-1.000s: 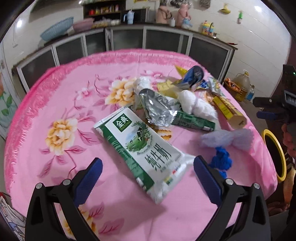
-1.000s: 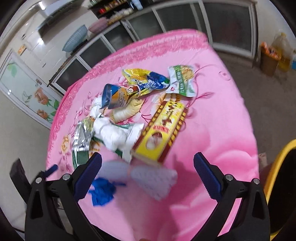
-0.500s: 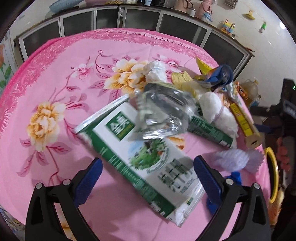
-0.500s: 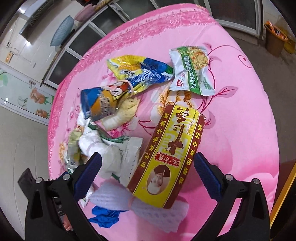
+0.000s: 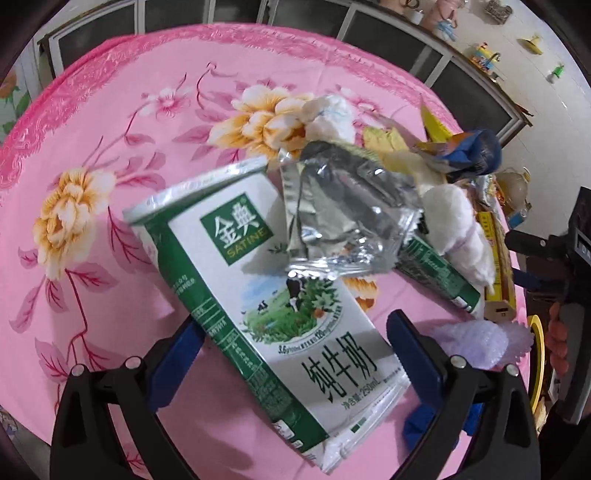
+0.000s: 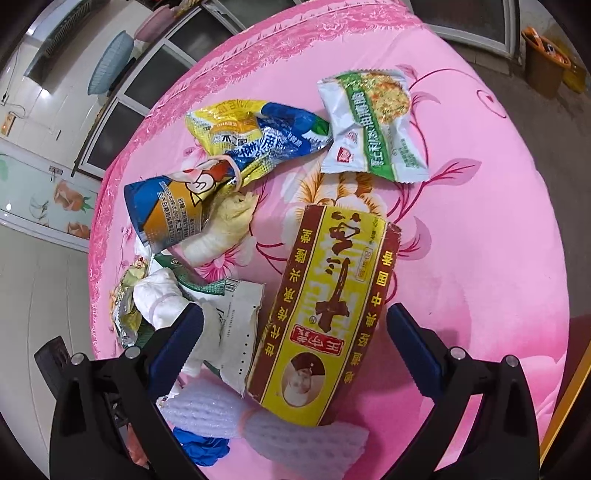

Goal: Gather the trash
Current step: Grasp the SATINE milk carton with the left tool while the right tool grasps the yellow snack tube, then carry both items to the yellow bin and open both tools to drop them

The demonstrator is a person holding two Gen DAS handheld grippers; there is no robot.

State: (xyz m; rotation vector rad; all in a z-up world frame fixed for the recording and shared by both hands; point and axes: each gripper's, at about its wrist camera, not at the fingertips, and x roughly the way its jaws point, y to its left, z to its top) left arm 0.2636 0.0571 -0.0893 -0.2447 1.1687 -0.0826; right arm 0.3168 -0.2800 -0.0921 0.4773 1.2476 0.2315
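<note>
A flattened green and white milk carton (image 5: 266, 295) lies on the pink flowered tablecloth (image 5: 110, 129). My left gripper (image 5: 295, 354) is open with the carton's lower half between its jaws. A crumpled silver foil bag (image 5: 343, 218) lies on the carton's far end. My right gripper (image 6: 295, 347) is open around the near end of a yellow and red box (image 6: 325, 314). A white foam net (image 6: 258, 421) lies under the box's near end. Beyond are a blue and orange wrapper (image 6: 173, 210), a yellow and blue bag (image 6: 255, 136) and a green and white packet (image 6: 373, 122).
White tissue wads (image 5: 458, 229) and a second green carton (image 5: 436, 273) lie right of the foil bag. A blue scrap (image 6: 201, 448) lies by the foam net. A yellow-rimmed bin (image 5: 535, 362) stands off the table's right edge. Cabinets (image 5: 388, 33) line the far wall.
Both grippers have moved forward and down. The left now straddles the milk carton; the right now straddles the yellow and red box. Both stay open.
</note>
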